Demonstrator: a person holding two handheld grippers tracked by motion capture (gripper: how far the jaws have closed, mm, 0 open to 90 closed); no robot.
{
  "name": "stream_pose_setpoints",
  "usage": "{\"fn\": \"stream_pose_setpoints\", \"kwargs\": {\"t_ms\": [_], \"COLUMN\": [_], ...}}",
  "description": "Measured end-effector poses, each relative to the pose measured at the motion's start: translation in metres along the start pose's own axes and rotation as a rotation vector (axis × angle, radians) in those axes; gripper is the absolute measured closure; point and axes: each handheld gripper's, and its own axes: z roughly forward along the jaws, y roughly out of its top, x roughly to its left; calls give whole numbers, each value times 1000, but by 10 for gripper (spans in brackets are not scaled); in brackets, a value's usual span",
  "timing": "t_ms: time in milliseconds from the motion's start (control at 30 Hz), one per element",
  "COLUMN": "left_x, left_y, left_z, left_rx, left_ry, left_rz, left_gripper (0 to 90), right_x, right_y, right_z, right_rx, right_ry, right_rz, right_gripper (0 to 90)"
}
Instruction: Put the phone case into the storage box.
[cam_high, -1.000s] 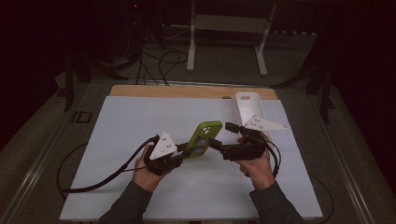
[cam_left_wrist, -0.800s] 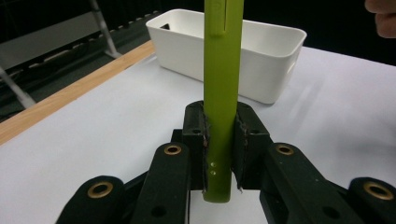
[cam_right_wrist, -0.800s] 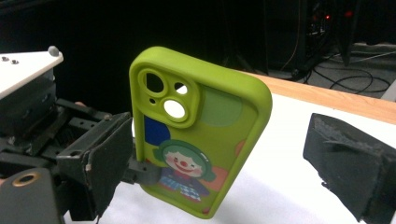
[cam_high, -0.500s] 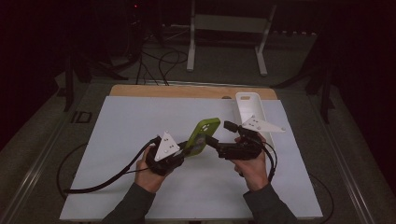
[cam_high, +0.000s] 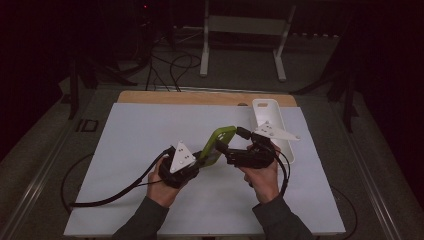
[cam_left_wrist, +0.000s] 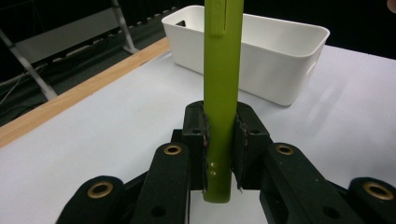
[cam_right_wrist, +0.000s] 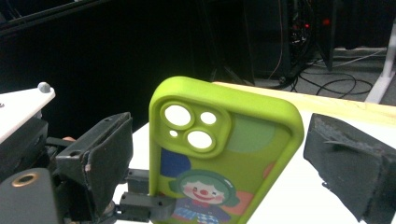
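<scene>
Right gripper (cam_high: 227, 150) has crept leftward toward the phone case (cam_high: 216, 145), jaws spread either side of its top. Left gripper (cam_high: 197, 159) clamps its bottom edge, case slanting up above the table (cam_high: 125, 150).

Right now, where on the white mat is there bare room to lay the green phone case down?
The white mat is bare left of the left tool, out to its left edge, and along the far strip by the wooden board. It is crowded at centre-right: both tools meet at the green phone case, with the white bin just beyond the right tool.
</scene>
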Motion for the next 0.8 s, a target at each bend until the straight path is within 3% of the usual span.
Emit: {"fn": "stream_pose_setpoints", "kwargs": {"t_ms": [800], "left_x": [-5], "left_y": [0], "left_z": [3], "left_rx": [-8], "left_ry": [68], "left_rz": [-14], "left_gripper": [782], "right_x": [4], "right_y": [-4], "right_z": [13], "right_rx": [-29], "right_ry": [-44], "right_rz": [67], "right_gripper": [86]}}
